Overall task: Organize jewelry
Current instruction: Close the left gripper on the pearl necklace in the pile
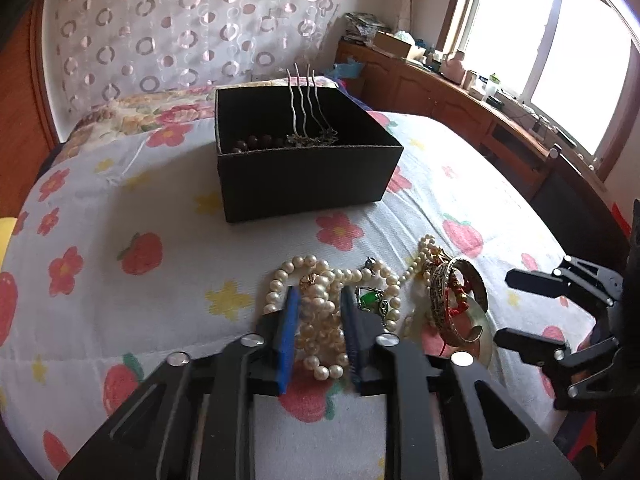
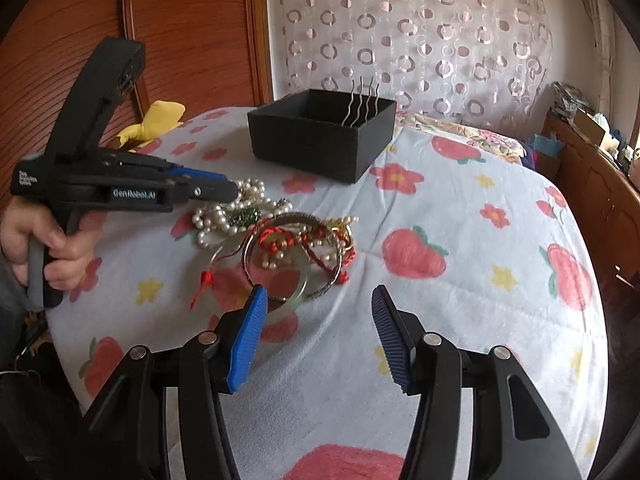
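Note:
A black box stands on the bed and holds dark beads and silver hair forks; it also shows in the right wrist view. A heap of jewelry lies in front of it: a pearl necklace, a green pendant, a metal bangle and red cords. My left gripper is partly closed, its fingers on either side of the pearls. My right gripper is open and empty, just short of the bangle.
The bed has a white cover with strawberries and flowers. A wooden headboard and a sheer curtain are behind it. A wooden cabinet with clutter runs under the window at the right. A yellow cloth lies near the headboard.

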`<state>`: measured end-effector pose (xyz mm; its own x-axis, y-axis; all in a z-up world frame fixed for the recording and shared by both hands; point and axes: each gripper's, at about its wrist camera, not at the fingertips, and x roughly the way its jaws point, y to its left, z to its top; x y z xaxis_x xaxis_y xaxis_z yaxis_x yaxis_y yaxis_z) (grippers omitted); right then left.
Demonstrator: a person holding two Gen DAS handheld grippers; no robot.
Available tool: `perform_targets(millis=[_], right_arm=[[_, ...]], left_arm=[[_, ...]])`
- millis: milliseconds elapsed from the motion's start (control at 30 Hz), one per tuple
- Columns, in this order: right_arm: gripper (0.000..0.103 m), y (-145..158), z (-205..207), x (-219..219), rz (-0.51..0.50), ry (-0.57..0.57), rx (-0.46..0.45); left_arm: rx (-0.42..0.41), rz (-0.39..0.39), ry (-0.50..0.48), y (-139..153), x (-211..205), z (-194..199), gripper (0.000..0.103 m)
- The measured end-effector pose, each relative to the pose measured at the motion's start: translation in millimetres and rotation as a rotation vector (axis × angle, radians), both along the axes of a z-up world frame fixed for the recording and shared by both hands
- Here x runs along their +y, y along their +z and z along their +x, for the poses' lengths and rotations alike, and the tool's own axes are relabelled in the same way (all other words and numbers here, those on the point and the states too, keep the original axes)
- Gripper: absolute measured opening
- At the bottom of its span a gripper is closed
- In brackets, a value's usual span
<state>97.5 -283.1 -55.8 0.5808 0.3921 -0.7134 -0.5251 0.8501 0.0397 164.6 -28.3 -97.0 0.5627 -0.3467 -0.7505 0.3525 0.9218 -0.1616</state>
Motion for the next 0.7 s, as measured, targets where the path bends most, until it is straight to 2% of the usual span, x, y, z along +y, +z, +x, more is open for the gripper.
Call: perform_targets(millis=[133, 433, 467, 567, 700], right_arm=[[0.058, 1, -1, 0, 0.003, -0.005, -0.012], [0.058, 0, -3, 0, 0.0, -0.015, -0.019], [0.058, 1, -3, 0, -0.003, -0.015, -0.023], [0.058, 1, -3, 0, 0.0, -0.017, -0.023], [0.058, 0, -2, -2, 0.01, -0.02, -0.018]], left_arm=[[-0.026, -0.013, -0.01, 7, 1, -8, 0.013], [-0.119, -0.069, 0.012, 45, 10, -40, 0.013], [-0.13, -0.069, 0.017, 50, 9, -42, 0.0], [-0.171, -0.105, 0.034, 67, 16, -51, 0.0], [-0.195, -0.111, 0.036, 79, 20, -57, 0.0]])
